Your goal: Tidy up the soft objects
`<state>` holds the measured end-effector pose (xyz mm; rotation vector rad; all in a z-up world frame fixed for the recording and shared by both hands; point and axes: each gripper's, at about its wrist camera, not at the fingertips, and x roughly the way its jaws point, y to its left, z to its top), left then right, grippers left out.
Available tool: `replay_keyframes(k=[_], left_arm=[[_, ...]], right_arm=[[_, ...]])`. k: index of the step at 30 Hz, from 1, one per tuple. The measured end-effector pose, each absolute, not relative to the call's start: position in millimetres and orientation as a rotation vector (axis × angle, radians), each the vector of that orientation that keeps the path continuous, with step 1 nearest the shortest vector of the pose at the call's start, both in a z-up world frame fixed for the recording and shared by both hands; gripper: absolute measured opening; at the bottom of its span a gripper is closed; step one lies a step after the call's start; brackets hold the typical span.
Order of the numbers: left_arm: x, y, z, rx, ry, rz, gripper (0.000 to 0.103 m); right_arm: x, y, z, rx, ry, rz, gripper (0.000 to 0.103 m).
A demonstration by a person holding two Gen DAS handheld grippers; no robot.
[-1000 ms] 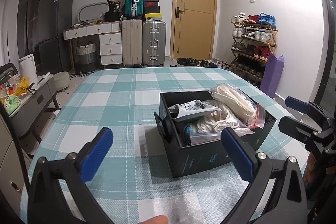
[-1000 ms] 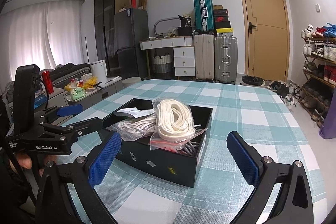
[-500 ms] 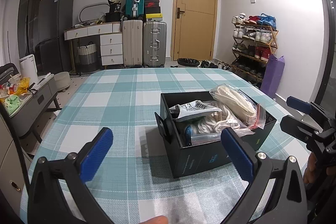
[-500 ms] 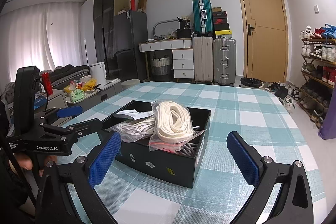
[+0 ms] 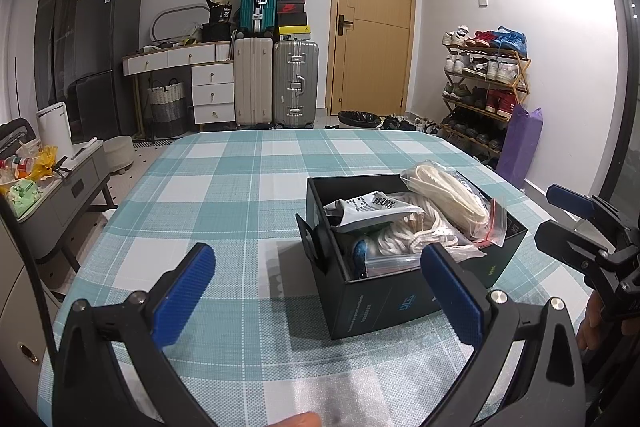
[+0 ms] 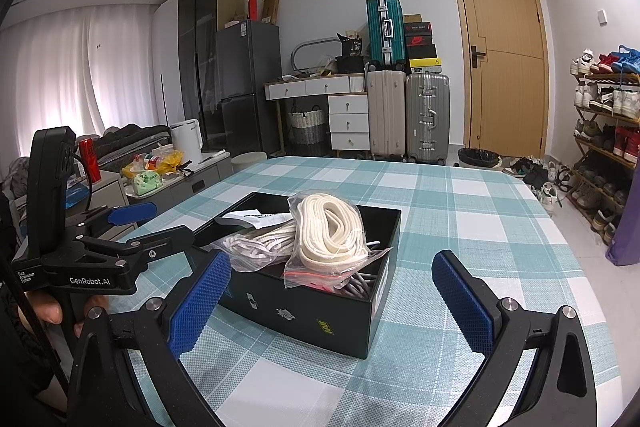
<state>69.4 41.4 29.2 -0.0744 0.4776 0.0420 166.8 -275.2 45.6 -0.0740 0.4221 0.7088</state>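
Note:
A black box [image 5: 384,303] [image 6: 320,311] stands on the teal checked tablecloth [image 5: 224,195]. It holds a clear bag of cream flat cord [image 5: 448,199] [image 6: 330,231], a bundle of white rope [image 5: 412,231] [image 6: 256,247] and a grey printed pouch [image 5: 372,211]. My left gripper [image 5: 316,291] is open and empty, just in front of the box's near left corner. My right gripper [image 6: 332,299] is open and empty, in front of the box. Each gripper shows in the other's view, the right [image 5: 576,227] and the left [image 6: 132,227].
Suitcases [image 5: 276,83], a white drawer desk [image 5: 200,79] and a door [image 5: 372,23] stand at the far wall. A shoe rack [image 5: 484,87] is on the right. A low grey cabinet with clutter [image 5: 48,183] sits left of the table.
Both grippers stay open and empty. The views have shifted only slightly; the box and its contents have not moved.

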Motion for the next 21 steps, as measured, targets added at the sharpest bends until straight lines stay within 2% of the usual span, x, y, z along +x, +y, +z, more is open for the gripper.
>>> replay_keyframes(k=[21], left_arm=[[68.6,40.8,28.7,-0.076,0.474,0.036,0.103]], right_arm=[[166.6,-275.8,45.8,-0.073,0.424,0.71,0.102]])
